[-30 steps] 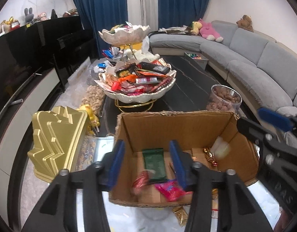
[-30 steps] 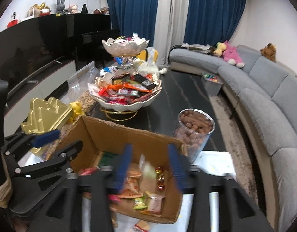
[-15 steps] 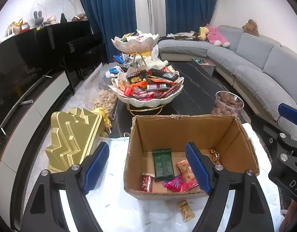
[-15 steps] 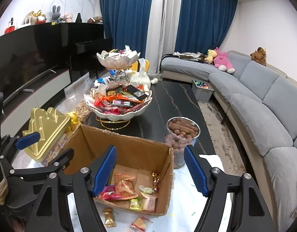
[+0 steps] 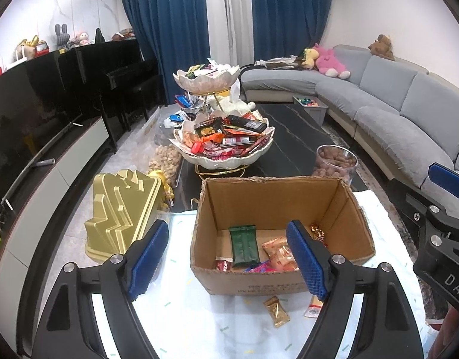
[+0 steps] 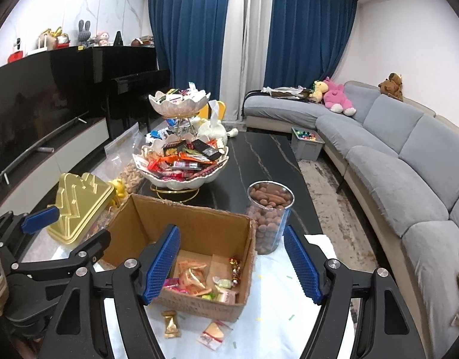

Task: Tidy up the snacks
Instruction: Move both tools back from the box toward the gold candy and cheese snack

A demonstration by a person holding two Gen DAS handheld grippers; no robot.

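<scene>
An open cardboard box stands on the white cloth and holds several wrapped snacks, among them a green packet and orange packets. A gold-wrapped snack and a red-and-white packet lie on the cloth in front of the box. My left gripper is open and empty, held back above the box's near side. My right gripper is open and empty, above the box's right part.
A two-tier white shell bowl stand full of snacks stands behind the box on the dark table. A clear jar of brown nuts is right of the box. A gold tree-shaped tin is at the left. A grey sofa runs along the right.
Both grippers have opened wide and drawn back and up from inside the box. Snacks dropped into the box and now lie still.
</scene>
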